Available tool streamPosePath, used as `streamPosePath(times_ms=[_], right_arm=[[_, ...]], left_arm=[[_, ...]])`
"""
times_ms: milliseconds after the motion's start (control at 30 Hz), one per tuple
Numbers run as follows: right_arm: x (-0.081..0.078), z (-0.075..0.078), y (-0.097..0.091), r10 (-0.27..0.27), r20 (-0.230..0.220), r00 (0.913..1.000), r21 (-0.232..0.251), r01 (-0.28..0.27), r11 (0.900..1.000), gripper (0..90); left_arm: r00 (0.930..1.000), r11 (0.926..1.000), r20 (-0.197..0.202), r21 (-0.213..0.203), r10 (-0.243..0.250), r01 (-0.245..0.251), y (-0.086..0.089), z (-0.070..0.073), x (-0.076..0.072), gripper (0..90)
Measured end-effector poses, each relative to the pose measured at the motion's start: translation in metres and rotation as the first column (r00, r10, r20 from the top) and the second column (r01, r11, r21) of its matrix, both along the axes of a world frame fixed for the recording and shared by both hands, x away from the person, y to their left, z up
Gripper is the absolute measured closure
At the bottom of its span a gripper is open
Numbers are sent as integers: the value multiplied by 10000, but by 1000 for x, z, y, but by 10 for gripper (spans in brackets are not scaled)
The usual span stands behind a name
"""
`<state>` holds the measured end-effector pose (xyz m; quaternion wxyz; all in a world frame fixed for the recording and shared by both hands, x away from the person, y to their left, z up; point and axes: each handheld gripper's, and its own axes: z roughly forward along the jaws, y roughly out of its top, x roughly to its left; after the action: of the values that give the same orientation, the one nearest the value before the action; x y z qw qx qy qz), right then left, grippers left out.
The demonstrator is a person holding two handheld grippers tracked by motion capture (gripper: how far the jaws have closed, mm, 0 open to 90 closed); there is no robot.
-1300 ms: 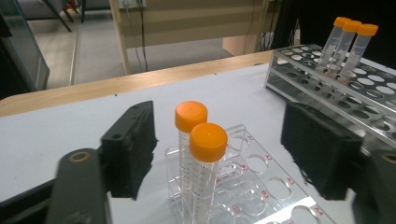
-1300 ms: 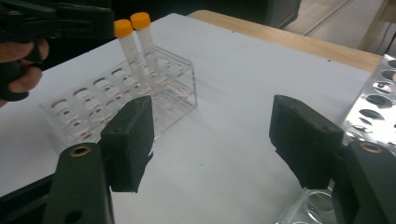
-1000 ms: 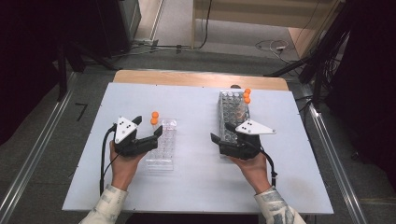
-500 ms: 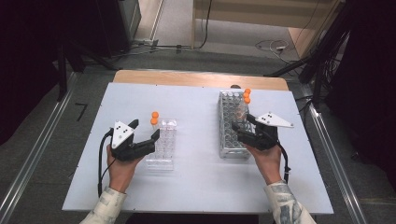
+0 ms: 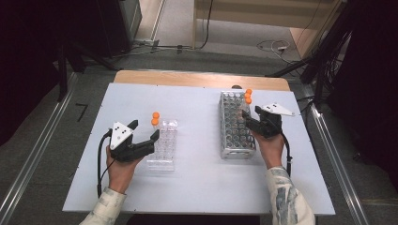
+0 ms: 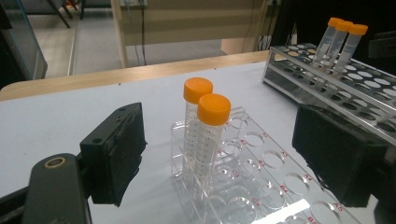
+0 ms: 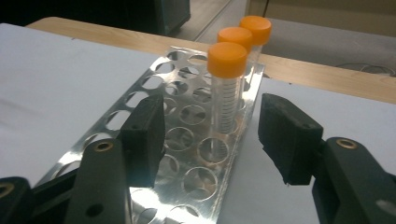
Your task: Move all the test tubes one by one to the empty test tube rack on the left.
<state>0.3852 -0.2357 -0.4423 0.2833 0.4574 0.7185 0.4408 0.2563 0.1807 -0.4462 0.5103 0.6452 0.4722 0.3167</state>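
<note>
On white table (image 5: 197, 187): two orange-capped clear tubes (image 6: 205, 135) seated in clear plastic rack (image 5: 163, 145), three (image 7: 229, 84) left in metal rack (image 5: 234, 124). Left tongs (image 5: 143, 136) open, empty beside plastic rack. Right tongs (image 7: 210, 140) have just been closing, nearest tube between jaws, not gripped.

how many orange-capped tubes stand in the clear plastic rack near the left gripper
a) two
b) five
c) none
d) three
a: the clear plastic rack holds two orange-capped tubes, side by side at its far end, as the left gripper view shows; the other three tubes stand in the metal rack over by the right gripper.
</note>
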Motion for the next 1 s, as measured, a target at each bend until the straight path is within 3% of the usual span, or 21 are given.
streamPosePath(times_ms=[200, 300, 400, 767, 1000], right_arm=[[12, -12, -2, -50, -67, 10000, 99, 51, 9999, 478], [15, -14, -1, -63, 57, 10000, 5, 63, 10000, 517], [21, -13, 1, 59, -213, 9998, -267, -65, 9996, 540], [26, -17, 3, 170, -88, 9998, -252, -172, 9995, 707], [26, -16, 2, 182, -77, 9998, -190, -184, 9997, 715]], left_arm=[[10000, 9999, -36, -100, 18, -18, 2, -1, 0, 174], [10000, 9999, -48, -113, -6, 6, 2, -1, 0, 174], [10000, 9999, -48, -122, -45, 45, 1, -1, 0, 174], [9999, 9999, -107, -115, -45, 44, 2, -2, 1, 175], [9999, 9999, -114, -131, -40, 39, 2, -2, 1, 175]])
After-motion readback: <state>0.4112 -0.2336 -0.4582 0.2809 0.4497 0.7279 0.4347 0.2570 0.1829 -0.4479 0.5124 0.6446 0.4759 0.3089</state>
